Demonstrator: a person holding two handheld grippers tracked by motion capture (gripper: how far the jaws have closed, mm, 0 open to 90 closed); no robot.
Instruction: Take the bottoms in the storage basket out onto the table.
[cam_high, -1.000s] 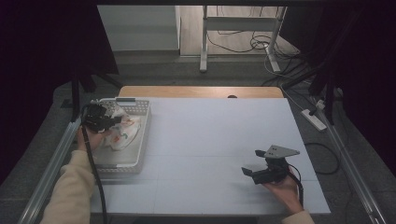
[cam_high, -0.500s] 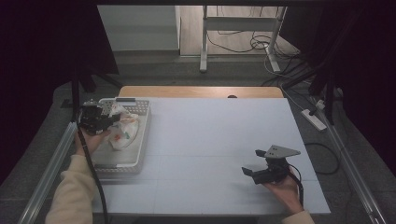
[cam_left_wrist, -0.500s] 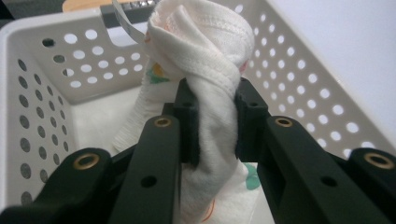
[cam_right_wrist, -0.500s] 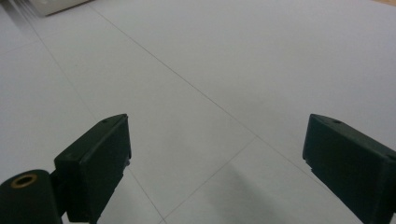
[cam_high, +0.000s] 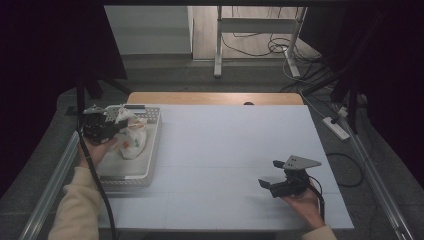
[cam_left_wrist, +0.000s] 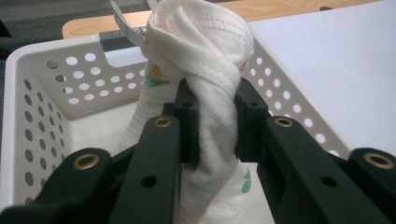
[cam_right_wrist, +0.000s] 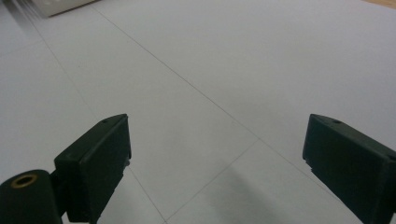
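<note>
Lifting a white cloth out of the basket.

High view: at left, the left gripper holds the white cloth over the basket; lower right, the right gripper idles. Left gripper view: jaws clamped on the cloth's bunched middle. Right gripper view: jaws wide apart over the bare table. Next, I'd guess, the cloth must clear the rim.
</note>
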